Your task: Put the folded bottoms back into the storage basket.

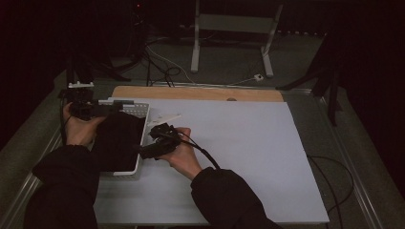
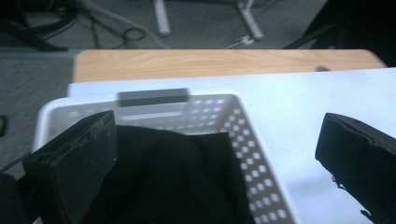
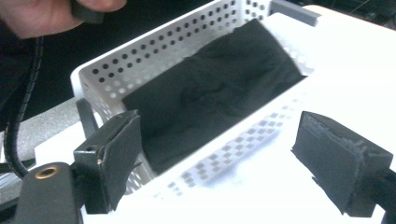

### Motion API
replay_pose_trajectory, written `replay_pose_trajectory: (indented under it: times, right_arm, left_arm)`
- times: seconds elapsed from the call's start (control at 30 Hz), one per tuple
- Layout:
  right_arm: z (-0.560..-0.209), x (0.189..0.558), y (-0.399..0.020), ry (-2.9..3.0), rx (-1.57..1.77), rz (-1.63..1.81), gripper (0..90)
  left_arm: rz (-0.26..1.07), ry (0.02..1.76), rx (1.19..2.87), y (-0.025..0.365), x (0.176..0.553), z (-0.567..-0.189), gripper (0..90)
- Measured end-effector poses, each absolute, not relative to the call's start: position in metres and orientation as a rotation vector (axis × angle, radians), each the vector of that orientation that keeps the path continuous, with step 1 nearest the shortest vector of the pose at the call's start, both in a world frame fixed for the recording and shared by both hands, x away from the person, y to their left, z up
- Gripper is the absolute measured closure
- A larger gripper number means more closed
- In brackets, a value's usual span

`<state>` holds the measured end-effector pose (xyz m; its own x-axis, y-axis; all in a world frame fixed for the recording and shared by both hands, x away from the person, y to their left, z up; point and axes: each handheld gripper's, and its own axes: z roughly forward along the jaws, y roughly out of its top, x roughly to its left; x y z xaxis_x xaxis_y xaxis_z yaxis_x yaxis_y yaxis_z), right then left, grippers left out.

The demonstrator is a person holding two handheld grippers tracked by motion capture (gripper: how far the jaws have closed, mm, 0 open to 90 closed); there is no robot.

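A black cloth [image 1: 118, 138] lies bunched inside a white perforated basket [image 1: 139, 110] that sits at the near left of the table. The cloth is soft and matte, creased in loose folds, and it fills the basket's floor from end to end; in the right gripper view its far end rises against the end wall. The basket is a long rectangular tub of rigid plastic, its walls pierced with rows of small holes, with a grey handle bar [image 2: 152, 97] at the far end.

The basket rests on a pale, smooth sheet [image 1: 248, 152] that covers most of the table; a strip of light wood tabletop [image 1: 191, 93] shows along the far edge. To the right of the basket the sheet is open and flat out to its right edge.

The left gripper [image 1: 102, 109] is held over the basket's far left corner, its jaws spread wide, one over the cloth and one over the sheet, clasping nothing. The right gripper [image 1: 154, 138] hovers at the basket's right wall, jaws likewise parted and empty, straddling that wall. A black cable [image 1: 205, 155] trails from it over the right hand [image 1: 184, 155].

Beyond the table lie a grey carpeted floor [image 1: 229, 62], loose cables, and a metal stand [image 1: 234, 24].
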<state>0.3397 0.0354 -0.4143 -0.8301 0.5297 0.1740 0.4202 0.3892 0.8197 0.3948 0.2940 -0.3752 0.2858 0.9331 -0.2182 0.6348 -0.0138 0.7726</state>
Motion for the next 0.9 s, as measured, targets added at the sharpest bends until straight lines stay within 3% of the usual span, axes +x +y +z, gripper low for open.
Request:
replay_pose_trajectory:
  times: [0.4,0.9]
  right_arm:
    - [-0.405,0.344,-0.045,2.389,0.901,1.411,13.7]
    - [-0.425,0.310,-0.158,2.247,0.970,1.376,10.8]
  left_arm:
    - [0.449,1.210,1.787,0.235,0.361,-0.378,0.2]
    - [0.438,1.122,1.787,0.211,0.314,-0.406,0.2]
